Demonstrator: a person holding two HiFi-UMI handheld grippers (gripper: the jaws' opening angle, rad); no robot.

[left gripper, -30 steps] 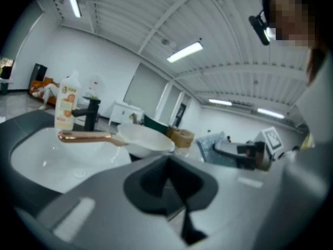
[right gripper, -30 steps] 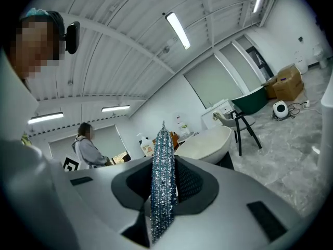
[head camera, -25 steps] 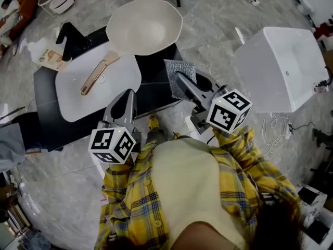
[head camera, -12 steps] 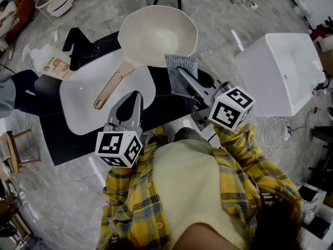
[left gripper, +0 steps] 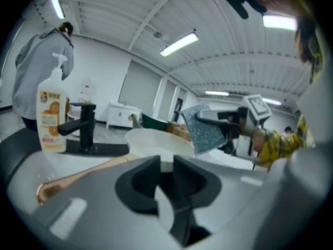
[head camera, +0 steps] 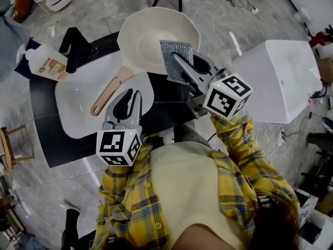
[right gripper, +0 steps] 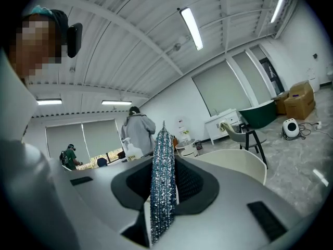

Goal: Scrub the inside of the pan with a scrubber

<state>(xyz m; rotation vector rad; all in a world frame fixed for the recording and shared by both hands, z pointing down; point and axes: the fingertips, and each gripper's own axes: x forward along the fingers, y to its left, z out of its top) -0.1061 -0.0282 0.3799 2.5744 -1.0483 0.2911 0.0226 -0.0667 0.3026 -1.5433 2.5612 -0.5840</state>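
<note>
Head view: the pan (head camera: 156,33) sits at 12 o'clock on the black counter (head camera: 166,95), and its bowl juts out past the counter's far edge over the floor (head camera: 104,12). Its handle (head camera: 106,94) runs toward 7 o'clock across the white sink (head camera: 73,105). The right gripper (head camera: 176,60) is clamped on the scrubber (head camera: 177,62), which hangs flat over the pan's rim at the bowl's 5 o'clock; contact with the rim cannot be told. The left gripper (head camera: 130,95) points toward 12 o'clock above the sink's near-right rim. The handle lies just beside its tips at 10 o'clock, untouched. Bare counter lies between the two grippers. A white box (head camera: 278,72) stands at 3 o'clock, with a strip of floor between it and the counter. A tap (head camera: 75,45) and a soap bottle (head camera: 46,61) stand at the sink's 11 o'clock corner.

Left gripper view: the jaws have just been opening and stand a narrow slit apart with nothing between them. The handle stretches off toward 9 o'clock. The pan's rim lies straight ahead, and the scrubber hangs above it at 1 o'clock.

Right gripper view: the jaws are pressed onto the scrubber, which is seen edge-on and stands upright. The pan's bowl lies open at 3 o'clock. A person (right gripper: 138,132) stands far off at 11 o'clock.
</note>
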